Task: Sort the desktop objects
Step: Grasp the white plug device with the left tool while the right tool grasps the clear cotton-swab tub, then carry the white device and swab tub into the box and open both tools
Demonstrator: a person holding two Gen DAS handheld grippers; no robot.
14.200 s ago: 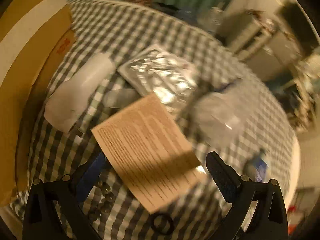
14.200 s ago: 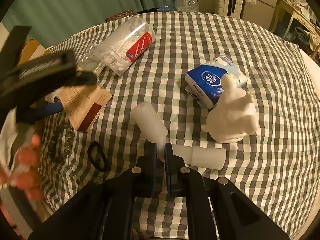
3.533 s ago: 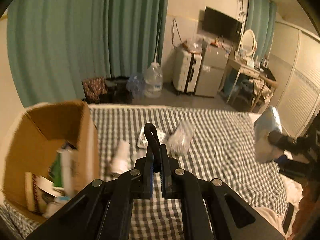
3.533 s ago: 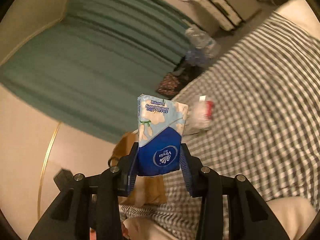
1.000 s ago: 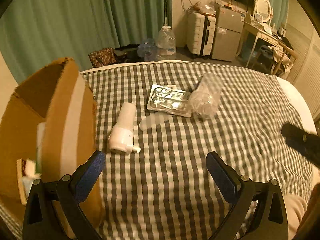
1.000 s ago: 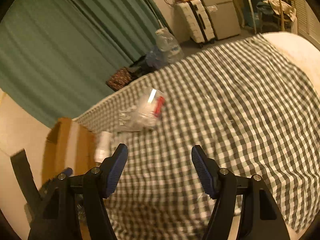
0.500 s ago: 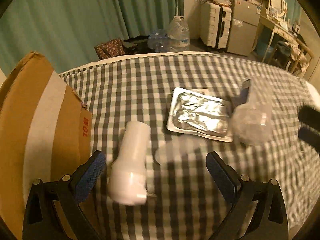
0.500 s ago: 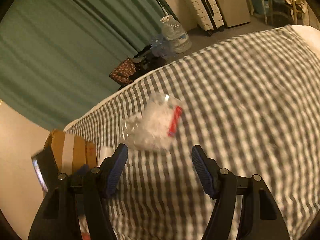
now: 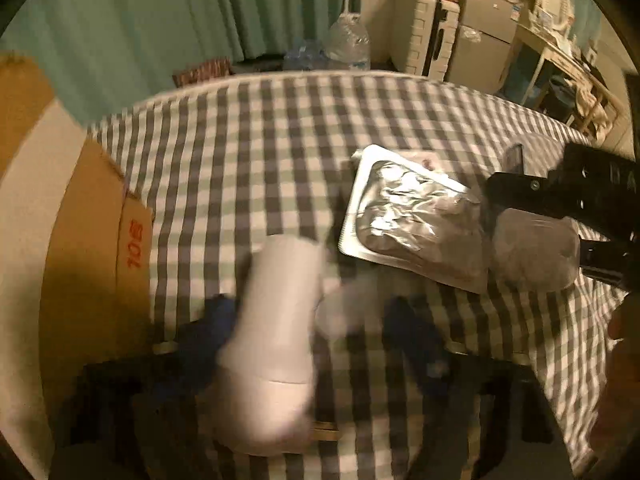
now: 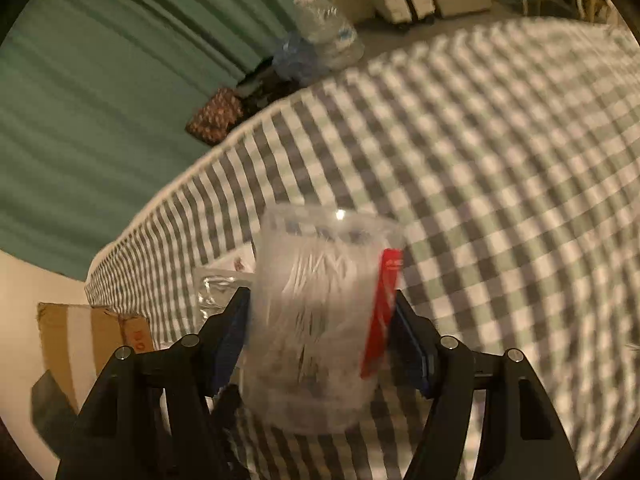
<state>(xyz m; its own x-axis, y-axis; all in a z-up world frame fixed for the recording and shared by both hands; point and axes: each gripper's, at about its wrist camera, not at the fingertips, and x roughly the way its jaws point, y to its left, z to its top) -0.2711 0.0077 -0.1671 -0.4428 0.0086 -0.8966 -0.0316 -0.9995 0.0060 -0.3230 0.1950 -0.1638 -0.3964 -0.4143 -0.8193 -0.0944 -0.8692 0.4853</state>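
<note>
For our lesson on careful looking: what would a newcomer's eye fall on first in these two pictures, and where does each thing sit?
In the right wrist view, a clear plastic tub with a red label fills the gap between the right gripper fingers, above the checked cloth. In the left wrist view, a blurred white bottle lies between the closing jaws of the left gripper, beside a cardboard box at the left. A shiny foil pack lies further right.

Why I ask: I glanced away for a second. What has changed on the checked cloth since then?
Both claws came down to the cloth. The left claw now straddles the white bottle, jaws closing, not yet gripping. The right claw now flanks the clear swab tub, jaws easing open. Bottle, tub, foil pack and cardboard box stayed put.
</note>
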